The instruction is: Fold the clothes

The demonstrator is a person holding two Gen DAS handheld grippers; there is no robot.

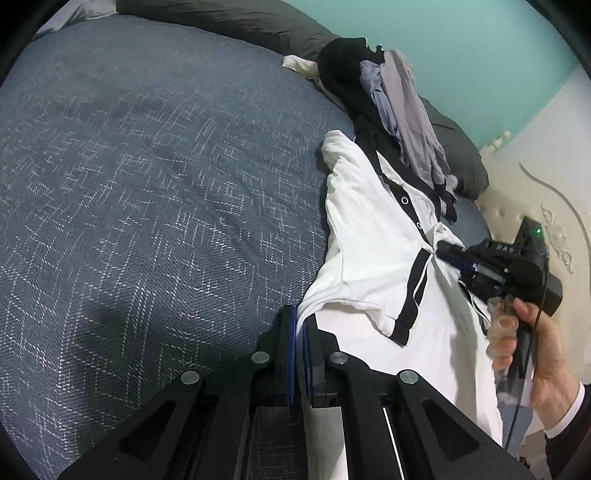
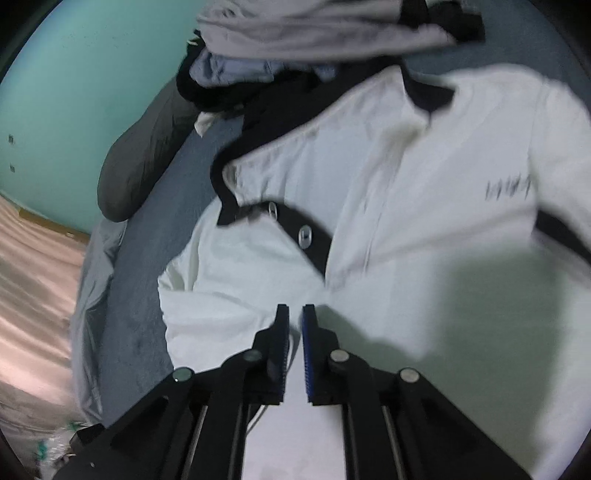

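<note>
A white polo shirt [image 1: 369, 240] with black collar, placket and sleeve trim lies spread on the right side of the bed. My left gripper [image 1: 299, 317] is shut on the shirt's edge, and white cloth runs up between its blue pads. My right gripper [image 1: 441, 251], held by a hand [image 1: 546, 350], has its tips on the cloth just below the placket. In the right wrist view the right gripper [image 2: 295, 314] has its jaws almost together with a fold of the shirt [image 2: 406, 221] between them. That view is blurred.
A blue-grey woven bedcover [image 1: 147, 184] fills the left. A pile of black, grey and lilac clothes [image 1: 388, 92] lies beyond the shirt's collar. Behind it are dark pillows [image 1: 240, 22], a teal wall, and a cream headboard [image 1: 535, 166] at the right.
</note>
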